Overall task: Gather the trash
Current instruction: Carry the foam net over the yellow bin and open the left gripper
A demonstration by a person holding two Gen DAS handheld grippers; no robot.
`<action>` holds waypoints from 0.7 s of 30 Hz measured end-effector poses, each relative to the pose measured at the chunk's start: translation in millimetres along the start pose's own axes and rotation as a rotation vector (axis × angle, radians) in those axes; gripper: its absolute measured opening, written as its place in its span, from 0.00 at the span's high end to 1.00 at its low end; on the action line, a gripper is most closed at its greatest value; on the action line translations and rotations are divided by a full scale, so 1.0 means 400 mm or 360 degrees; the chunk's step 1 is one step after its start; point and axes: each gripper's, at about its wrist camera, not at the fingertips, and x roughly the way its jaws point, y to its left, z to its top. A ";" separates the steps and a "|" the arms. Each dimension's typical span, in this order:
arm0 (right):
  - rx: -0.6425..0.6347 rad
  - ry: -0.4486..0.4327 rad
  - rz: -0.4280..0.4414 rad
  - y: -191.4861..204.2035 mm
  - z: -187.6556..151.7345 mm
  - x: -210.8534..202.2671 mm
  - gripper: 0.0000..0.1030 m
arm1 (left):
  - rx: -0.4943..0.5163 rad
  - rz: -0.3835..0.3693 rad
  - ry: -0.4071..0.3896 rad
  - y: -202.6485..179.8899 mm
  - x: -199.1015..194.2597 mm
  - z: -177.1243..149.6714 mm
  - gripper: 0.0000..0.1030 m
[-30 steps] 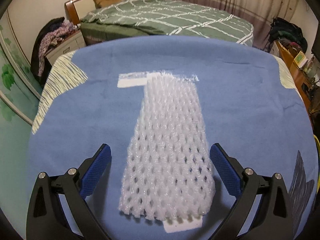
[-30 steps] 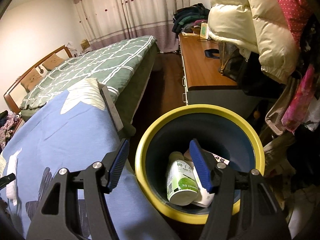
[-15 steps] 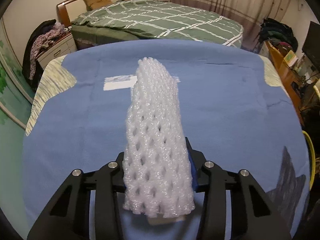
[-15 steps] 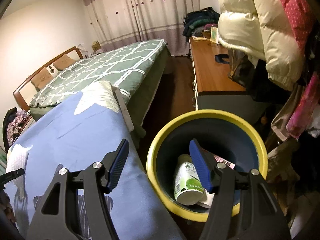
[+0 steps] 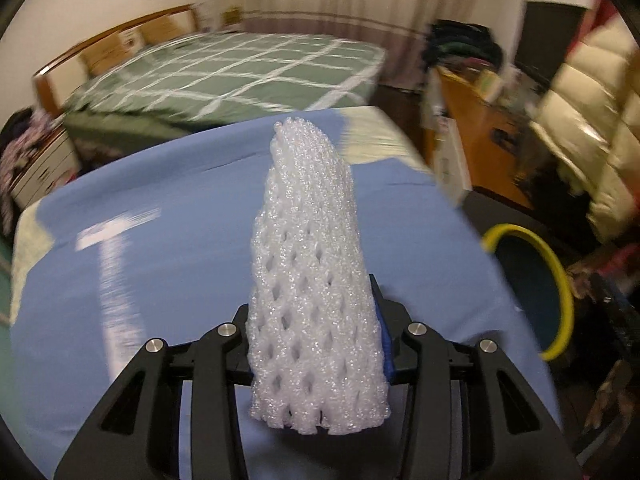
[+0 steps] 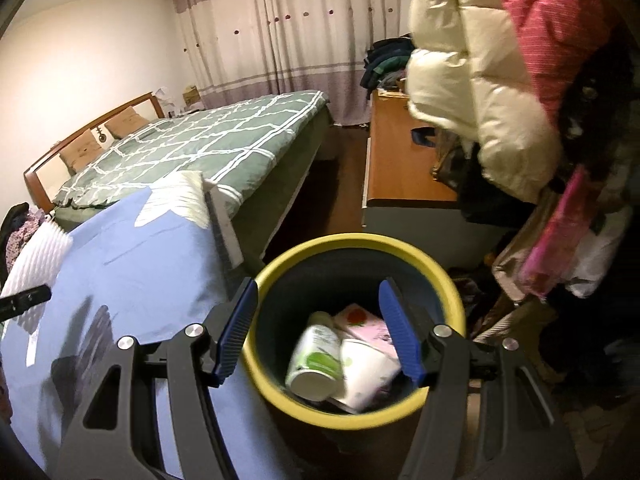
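Observation:
My left gripper [image 5: 316,344] is shut on a white foam net sleeve [image 5: 312,264] and holds it up above the blue cloth-covered table [image 5: 168,280]. The sleeve also shows at the far left of the right wrist view [image 6: 36,264]. A yellow-rimmed dark bin [image 5: 552,280] stands to the right of the table. My right gripper [image 6: 320,332] is open and empty above that bin [image 6: 452,300], which holds a white and green bottle [image 6: 316,356] and paper packaging [image 6: 368,344].
White tape marks [image 5: 116,232] lie on the blue cloth. A bed with a green checked cover [image 6: 200,140] stands behind the table. A wooden dresser [image 6: 400,160] and hanging coats [image 6: 480,80] are to the right of the bin.
My left gripper closed on the foam sleeve, lifted it off the cloth and swung right, bringing the bin into view. My right gripper stayed open over the bin, shifting slightly.

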 end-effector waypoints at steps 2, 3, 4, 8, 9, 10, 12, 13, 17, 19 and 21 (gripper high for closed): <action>0.0016 0.0000 -0.0010 -0.035 -0.007 -0.019 0.42 | 0.0077 -0.0077 0.0004 -0.091 0.002 0.007 0.60; 0.0017 0.0001 -0.0019 -0.050 -0.012 -0.028 0.42 | 0.0119 -0.0120 0.0009 -0.142 0.006 0.011 0.60; 0.0018 0.0003 -0.0027 -0.063 -0.016 -0.035 0.42 | 0.0145 -0.0144 0.0014 -0.178 0.009 0.011 0.60; 0.0042 0.0009 -0.0037 -0.108 -0.035 -0.064 0.42 | 0.0270 -0.0252 0.0072 -0.357 0.044 0.012 0.60; 0.0050 0.0006 -0.0041 -0.122 -0.040 -0.073 0.42 | 0.0302 -0.0281 0.0098 -0.402 0.057 0.011 0.60; 0.0053 0.0004 -0.0046 -0.131 -0.044 -0.078 0.42 | 0.0322 -0.0293 0.0112 -0.433 0.068 0.009 0.60; 0.0064 -0.0003 -0.0058 -0.152 -0.049 -0.093 0.42 | 0.0376 -0.0313 0.0151 -0.499 0.091 0.001 0.60; 0.0071 -0.0001 -0.0061 -0.165 -0.052 -0.102 0.42 | 0.0405 -0.0327 0.0186 -0.541 0.109 -0.001 0.60; 0.0083 0.0005 -0.0064 -0.199 -0.062 -0.125 0.42 | 0.0440 -0.0345 0.0290 -0.605 0.193 0.001 0.60; 0.0081 0.0012 -0.0069 -0.213 -0.068 -0.133 0.42 | 0.0461 -0.0336 0.0318 -0.639 0.221 -0.003 0.57; 0.0090 0.0015 -0.0078 -0.228 -0.073 -0.142 0.42 | 0.0480 -0.0336 0.0353 -0.671 0.249 -0.009 0.53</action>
